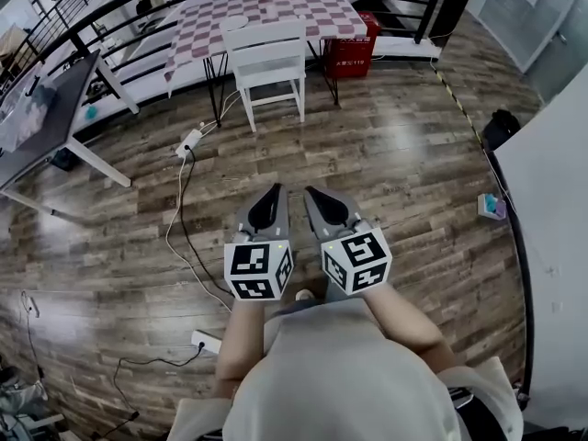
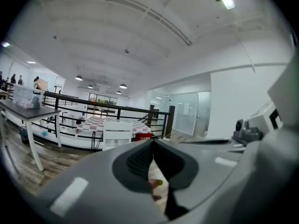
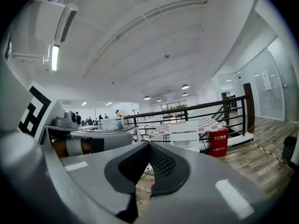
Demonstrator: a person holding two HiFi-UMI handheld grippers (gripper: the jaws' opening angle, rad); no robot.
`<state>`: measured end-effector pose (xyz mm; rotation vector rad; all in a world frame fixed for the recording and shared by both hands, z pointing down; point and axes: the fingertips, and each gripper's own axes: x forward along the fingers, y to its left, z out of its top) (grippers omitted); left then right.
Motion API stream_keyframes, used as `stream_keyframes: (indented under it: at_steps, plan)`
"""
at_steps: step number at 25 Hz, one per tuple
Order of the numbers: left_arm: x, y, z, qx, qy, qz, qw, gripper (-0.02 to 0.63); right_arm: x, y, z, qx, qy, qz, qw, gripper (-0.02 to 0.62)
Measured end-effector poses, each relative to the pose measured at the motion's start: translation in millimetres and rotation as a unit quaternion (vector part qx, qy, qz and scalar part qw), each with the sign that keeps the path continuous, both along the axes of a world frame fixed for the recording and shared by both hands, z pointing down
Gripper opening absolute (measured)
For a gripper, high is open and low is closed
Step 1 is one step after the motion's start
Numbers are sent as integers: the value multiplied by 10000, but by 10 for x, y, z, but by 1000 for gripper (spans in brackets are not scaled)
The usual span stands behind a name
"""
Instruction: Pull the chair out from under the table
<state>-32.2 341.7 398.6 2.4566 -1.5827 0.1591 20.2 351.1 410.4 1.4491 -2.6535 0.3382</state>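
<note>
A white slatted chair (image 1: 267,66) stands tucked against the near edge of a table with a red-and-white checked cloth (image 1: 266,15), far ahead across the wooden floor. It shows small in the left gripper view (image 2: 117,133) and in the right gripper view (image 3: 185,135). My left gripper (image 1: 277,189) and right gripper (image 1: 310,190) are side by side close to my body, both shut with nothing between the jaws, well short of the chair.
A grey desk (image 1: 50,127) stands at the left. A white power strip (image 1: 189,141) and cables (image 1: 176,237) trail over the floor between me and the chair. A red box (image 1: 353,51) sits right of the table, a black railing (image 1: 110,7) behind it. A white wall (image 1: 551,219) is at right.
</note>
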Motion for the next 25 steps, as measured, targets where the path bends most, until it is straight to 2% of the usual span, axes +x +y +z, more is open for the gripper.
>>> stream_keyframes:
  at_steps: [4,12,19,25]
  plan:
    - [-40,-42,33,-47,-2,41,10000,11,-23,-31,-29,-4,-228,117,9997,-3]
    - [-44,-283,31,-17,36,-57,10000,11,-18,-265,-6,-84,-152,101,9998,-3]
    - [-67,-836,117,-41,-113,-116,9999,11,-103,-855,-7,1,-124,-51,9999,-3]
    - [-116,-1456,91,-69,-52,-272,9996,11,-122,-1485,-21,-8,-90,-205,9997,-3]
